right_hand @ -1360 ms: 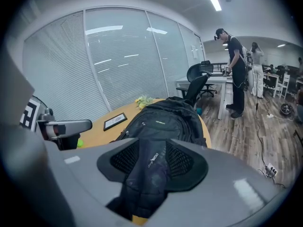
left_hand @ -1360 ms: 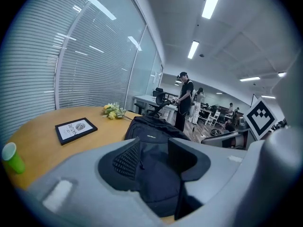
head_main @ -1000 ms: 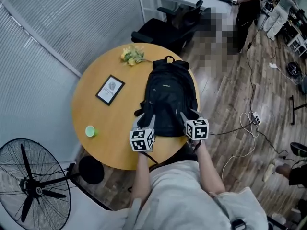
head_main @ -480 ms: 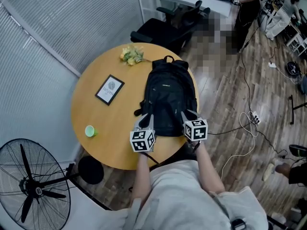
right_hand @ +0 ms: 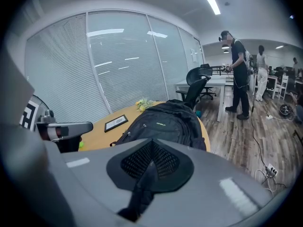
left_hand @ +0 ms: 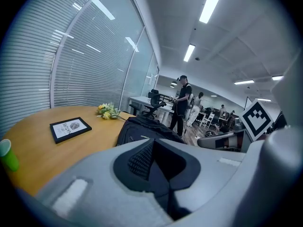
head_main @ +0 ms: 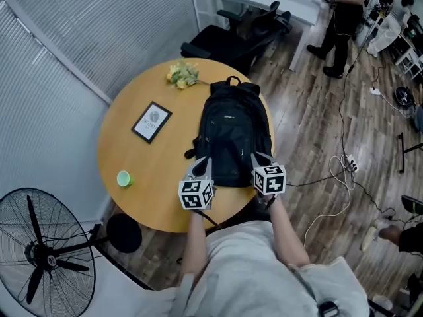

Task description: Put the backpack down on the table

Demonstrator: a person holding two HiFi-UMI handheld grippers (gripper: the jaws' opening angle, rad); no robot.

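- One round wooden table (head_main: pixel 132 157) takes up the middle of the scene, and the task's thing is borne on its right half.
- One black backpack (head_main: pixel 231 137) is seen lying flat there, its top handle at the far end and its base toward the near edge, close to the table's right rim.
- Both grippers are held at the backpack's near end: the left gripper (head_main: pixel 202 166) at its near left corner, the right gripper (head_main: pixel 259 158) at its near right corner.
- Each pair of jaws has just been closing and is now brought fully together. Only a dark seam is shown between the pads, and no strap or fabric can be made out there.
- Three small things are left untouched on the left half: a picture frame (head_main: pixel 151 123), flowers (head_main: pixel 182 76) at the far edge, and a green cup (head_main: pixel 123 179) nearer.
- The setting-down is judged finished. What seems called for next is that both grippers be drawn back toward the near edge without any strap being snagged.
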